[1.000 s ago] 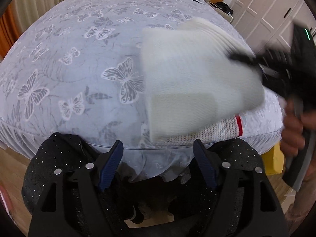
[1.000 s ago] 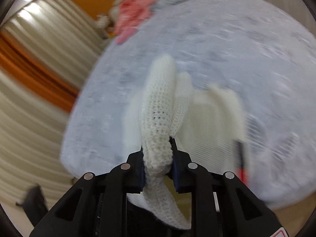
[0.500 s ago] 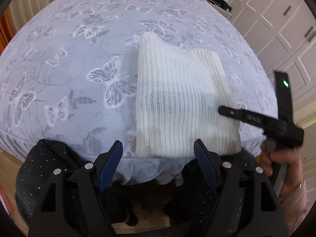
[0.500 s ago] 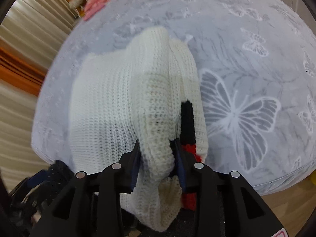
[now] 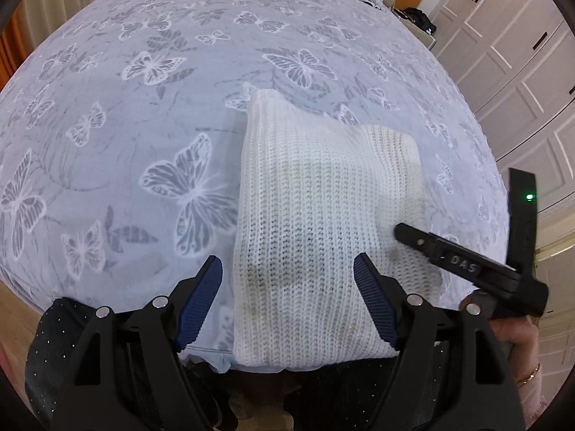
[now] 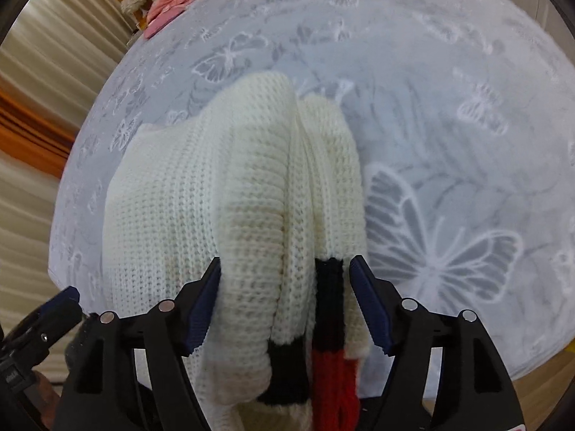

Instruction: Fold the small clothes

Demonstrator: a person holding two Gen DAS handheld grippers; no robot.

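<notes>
Right hand-held gripper stands spread, its jaws having just been opening, and the bunched edge of the white knit garment lies between its blue pads without being pinched. Left hand-held gripper is also spread wide and holds nothing; it hovers above the near edge of the garment, its pads either side of the cloth but apart from it.

The garment rests folded on the bed, close to the front edge of the mattress, on the butterfly-print cover. In the right wrist view its hem shows black and red bands hanging over that edge.

It looks a chunky, loose knit: soft, limp and fairly light, though thick once doubled. It will likely sag and slump instead of holding a crease, and the open stitches could snag on the ribbed pads. The cover beneath is smooth, so the bundle may slide when pushed. My judgement is that the best hold is at 2 corners of a folded edge, pinching all layers together, not 1 loose layer.
</notes>
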